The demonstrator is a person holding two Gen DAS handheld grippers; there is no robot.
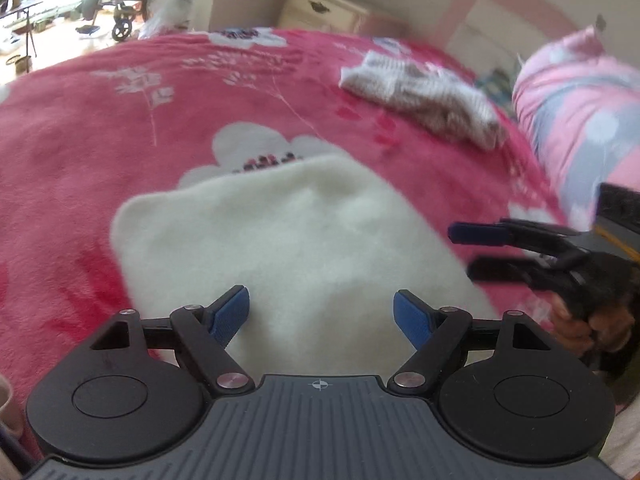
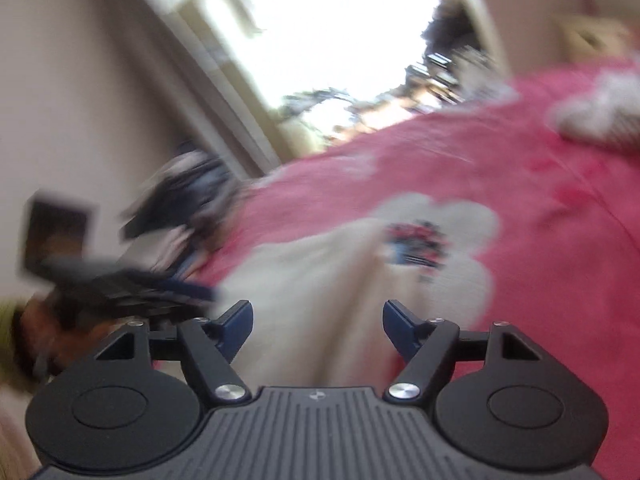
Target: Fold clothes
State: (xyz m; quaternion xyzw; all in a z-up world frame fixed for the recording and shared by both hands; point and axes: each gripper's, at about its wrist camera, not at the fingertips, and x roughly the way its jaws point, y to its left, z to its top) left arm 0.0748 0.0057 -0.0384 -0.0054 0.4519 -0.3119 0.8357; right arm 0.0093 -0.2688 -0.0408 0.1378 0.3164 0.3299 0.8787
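A cream fleece garment lies folded into a rough rectangle on the pink bed cover, straight ahead in the left wrist view. My left gripper hovers open over its near edge, holding nothing. My right gripper shows at the right of that view, open beside the garment's right edge, with a hand behind it. The right wrist view is tilted and blurred: the right gripper is open over the cream garment, and the left gripper appears at the left.
A grey-and-white knitted garment lies crumpled at the far right of the pink floral bed cover. A pink and grey pillow lies along the right. A cream nightstand stands beyond the bed, with a wheelchair by the doorway.
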